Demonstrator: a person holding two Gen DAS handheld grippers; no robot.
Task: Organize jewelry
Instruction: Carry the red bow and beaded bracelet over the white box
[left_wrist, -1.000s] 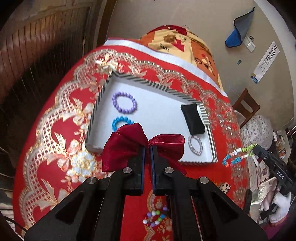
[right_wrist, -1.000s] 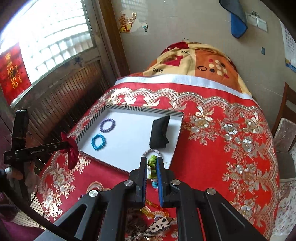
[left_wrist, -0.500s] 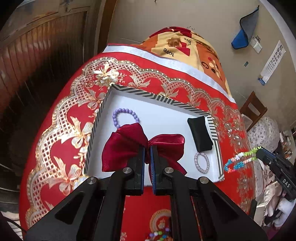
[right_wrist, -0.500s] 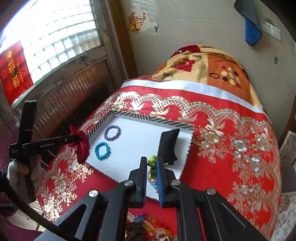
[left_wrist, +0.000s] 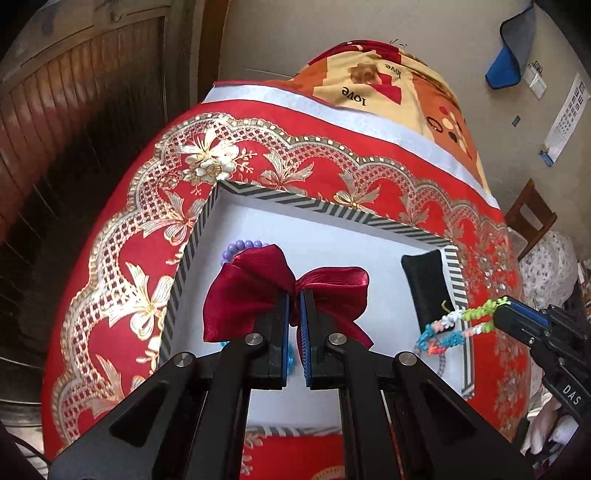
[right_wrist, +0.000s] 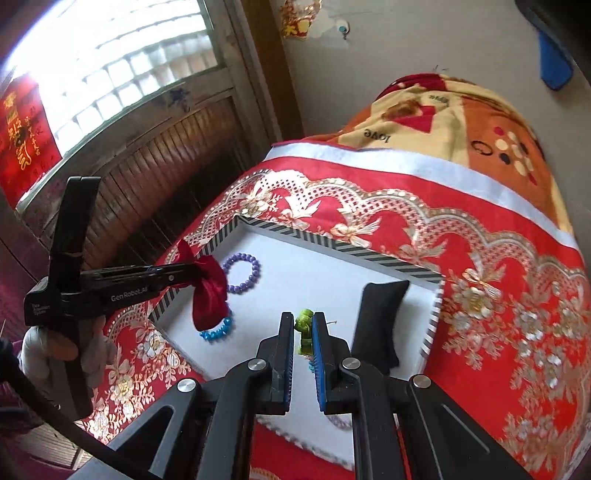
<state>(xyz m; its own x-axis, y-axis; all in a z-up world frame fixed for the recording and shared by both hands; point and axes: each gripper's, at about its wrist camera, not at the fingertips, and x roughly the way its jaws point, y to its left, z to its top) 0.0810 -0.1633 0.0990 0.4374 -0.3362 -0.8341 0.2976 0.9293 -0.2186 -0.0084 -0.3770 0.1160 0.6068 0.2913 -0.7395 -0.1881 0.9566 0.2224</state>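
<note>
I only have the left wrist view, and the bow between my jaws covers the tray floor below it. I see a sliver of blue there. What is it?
Observer: A blue bead bracelet, a whole ring lying flat on the white floor of the tray, by its left wall. The lower loop of the red bow hangs in front of it; I cannot tell whether they touch.
Operator: And the purple beads poking out above the bow?
Observer: A purple bead bracelet, also a closed ring, lying flat farther back than the blue one and apart from it.
</note>
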